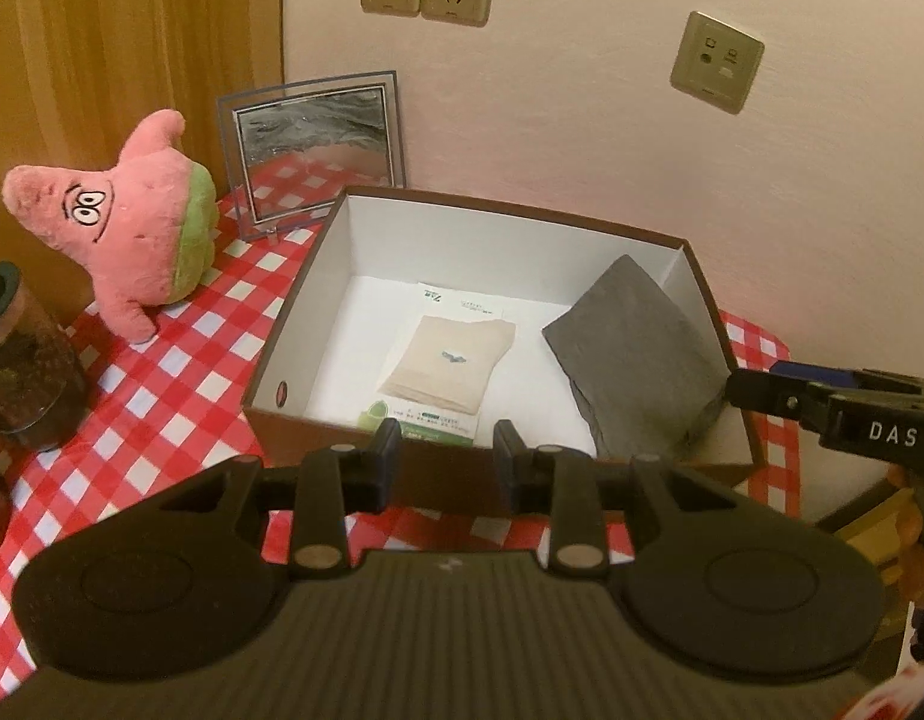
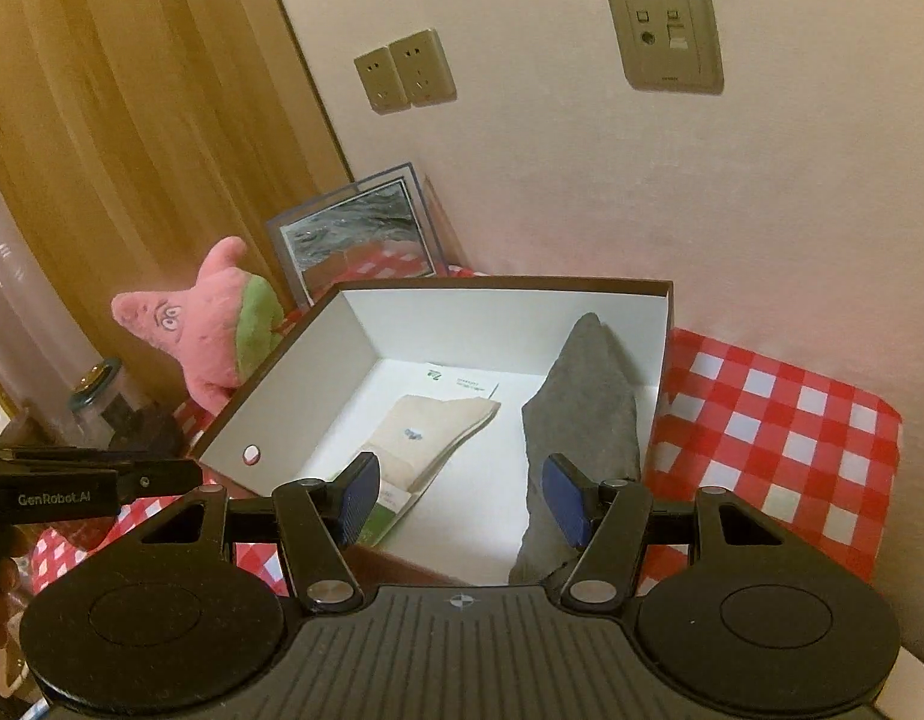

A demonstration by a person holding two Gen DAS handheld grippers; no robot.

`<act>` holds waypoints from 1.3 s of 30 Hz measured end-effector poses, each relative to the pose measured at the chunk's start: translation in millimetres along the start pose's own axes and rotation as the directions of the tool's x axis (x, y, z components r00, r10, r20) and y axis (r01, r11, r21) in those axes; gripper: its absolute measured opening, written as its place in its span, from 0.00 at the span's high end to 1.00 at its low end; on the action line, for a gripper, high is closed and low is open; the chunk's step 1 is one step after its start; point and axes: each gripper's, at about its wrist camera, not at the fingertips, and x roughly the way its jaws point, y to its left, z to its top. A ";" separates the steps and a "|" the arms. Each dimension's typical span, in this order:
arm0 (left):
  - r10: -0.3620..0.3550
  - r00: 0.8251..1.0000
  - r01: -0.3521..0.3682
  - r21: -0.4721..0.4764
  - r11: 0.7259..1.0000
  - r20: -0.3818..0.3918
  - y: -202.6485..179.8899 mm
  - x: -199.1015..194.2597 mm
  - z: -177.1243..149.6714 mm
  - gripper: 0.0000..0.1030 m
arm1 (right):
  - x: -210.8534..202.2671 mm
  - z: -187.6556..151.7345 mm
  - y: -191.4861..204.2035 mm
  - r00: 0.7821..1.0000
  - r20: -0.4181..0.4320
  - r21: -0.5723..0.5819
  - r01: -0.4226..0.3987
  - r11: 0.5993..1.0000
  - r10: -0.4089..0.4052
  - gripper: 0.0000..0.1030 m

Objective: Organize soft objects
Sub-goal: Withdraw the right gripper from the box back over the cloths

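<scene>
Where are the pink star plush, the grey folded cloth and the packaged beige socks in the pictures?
pink star plush (image 1: 126, 216): left wrist view, on its body.
grey folded cloth (image 1: 633, 354): left wrist view, on its top face.
packaged beige socks (image 2: 426, 438): right wrist view, on the sock.

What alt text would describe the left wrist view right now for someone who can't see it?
The left gripper, jaws apart and empty, hovers before an open box holding a packaged beige sock pair and a folded grey cloth leaning on its right wall. A pink star plush stands left on the red checked tablecloth; the right gripper enters at right.
</scene>
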 end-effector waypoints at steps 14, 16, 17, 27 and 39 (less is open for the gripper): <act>0.031 1.000 -0.031 -0.019 0.999 0.004 -7.4 -60.8 -45.6 0.71 | -51.4 -32.8 33.0 0.999 0.015 -0.085 -0.038 0.996 0.040 0.41; 0.039 0.999 -0.039 -0.017 0.999 0.006 -6.9 -69.1 -54.6 0.71 | -58.5 -40.2 37.8 0.999 0.011 -0.095 -0.044 0.994 0.046 0.41; 0.042 0.999 -0.042 -0.018 0.999 0.005 -5.9 -73.6 -59.9 0.71 | -61.7 -43.7 40.1 0.999 0.008 -0.102 -0.047 0.994 0.048 0.41; 0.098 0.995 -0.099 -0.064 0.993 -0.025 20.3 -118.4 -129.4 0.70 | -85.4 -86.4 62.0 0.997 -0.037 -0.138 -0.078 0.987 0.074 0.41; 0.161 0.983 -0.173 -0.141 0.975 -0.090 52.9 -151.1 -212.0 0.69 | -89.9 -150.3 83.2 0.982 -0.152 -0.141 -0.130 0.981 0.108 0.41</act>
